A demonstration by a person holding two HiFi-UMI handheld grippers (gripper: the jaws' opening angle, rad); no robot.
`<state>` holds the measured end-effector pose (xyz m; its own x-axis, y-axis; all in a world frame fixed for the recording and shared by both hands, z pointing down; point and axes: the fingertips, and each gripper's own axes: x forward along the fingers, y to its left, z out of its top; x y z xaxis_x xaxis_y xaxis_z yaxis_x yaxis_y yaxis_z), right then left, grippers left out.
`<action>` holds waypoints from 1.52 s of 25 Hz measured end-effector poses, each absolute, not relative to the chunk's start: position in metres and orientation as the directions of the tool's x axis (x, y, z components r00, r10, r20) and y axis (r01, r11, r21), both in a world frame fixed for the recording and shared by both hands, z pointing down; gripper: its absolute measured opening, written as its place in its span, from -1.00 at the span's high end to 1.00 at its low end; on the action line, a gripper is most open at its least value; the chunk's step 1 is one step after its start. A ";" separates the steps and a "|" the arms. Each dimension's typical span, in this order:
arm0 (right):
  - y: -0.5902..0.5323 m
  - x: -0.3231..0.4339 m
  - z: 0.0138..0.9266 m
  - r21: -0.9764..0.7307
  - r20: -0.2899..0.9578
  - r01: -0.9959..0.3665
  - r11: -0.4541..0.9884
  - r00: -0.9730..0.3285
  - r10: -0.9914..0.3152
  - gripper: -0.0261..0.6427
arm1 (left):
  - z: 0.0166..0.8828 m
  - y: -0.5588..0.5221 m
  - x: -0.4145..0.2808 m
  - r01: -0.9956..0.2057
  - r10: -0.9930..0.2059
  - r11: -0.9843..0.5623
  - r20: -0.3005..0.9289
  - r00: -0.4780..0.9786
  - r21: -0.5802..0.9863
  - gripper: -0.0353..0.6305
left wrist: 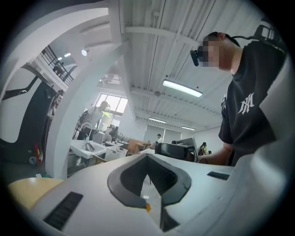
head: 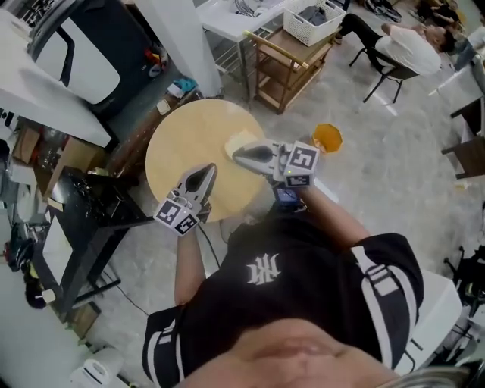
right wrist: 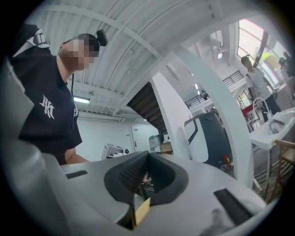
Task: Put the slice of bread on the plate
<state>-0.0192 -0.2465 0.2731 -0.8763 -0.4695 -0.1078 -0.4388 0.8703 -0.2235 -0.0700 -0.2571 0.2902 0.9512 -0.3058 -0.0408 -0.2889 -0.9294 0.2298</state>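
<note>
A pale slice of bread [head: 241, 140] lies on the round wooden table [head: 182, 144], near its right edge. My right gripper [head: 235, 154] is held up level over the table, its tip in line with the bread from above, jaws shut with nothing between them. My left gripper [head: 209, 168] hangs beside it over the table's near part, its jaws also together and empty. An orange dish [head: 327, 137] sits apart, to the right of the table. Both gripper views look out across the room, with the person behind each gripper [left wrist: 147, 156] [right wrist: 147, 154]; neither shows the bread.
A wooden trolley [head: 286, 64] with a white basket [head: 312, 23] stands beyond the table. A black frame [head: 91, 220] is at the left, a white column [head: 178, 42] behind it, and a chair [head: 394, 64] at the far right.
</note>
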 end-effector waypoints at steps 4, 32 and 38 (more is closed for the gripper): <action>-0.224 -0.007 0.271 -0.242 -0.132 -0.372 0.896 -0.903 -0.410 0.92 | 0.278 -0.229 -0.050 -0.308 -0.324 -0.925 -0.040 0.945 0.223 0.86; 0.069 0.101 0.236 -0.131 -0.148 -0.467 0.875 -0.863 -0.483 0.92 | 0.266 0.061 0.041 -0.271 -0.281 -0.945 -0.033 0.959 0.181 0.86; 0.164 0.070 0.261 -0.189 -0.110 -0.522 0.832 -0.831 -0.546 0.92 | 0.284 0.158 0.008 -0.277 -0.294 -0.935 -0.044 0.955 0.223 0.86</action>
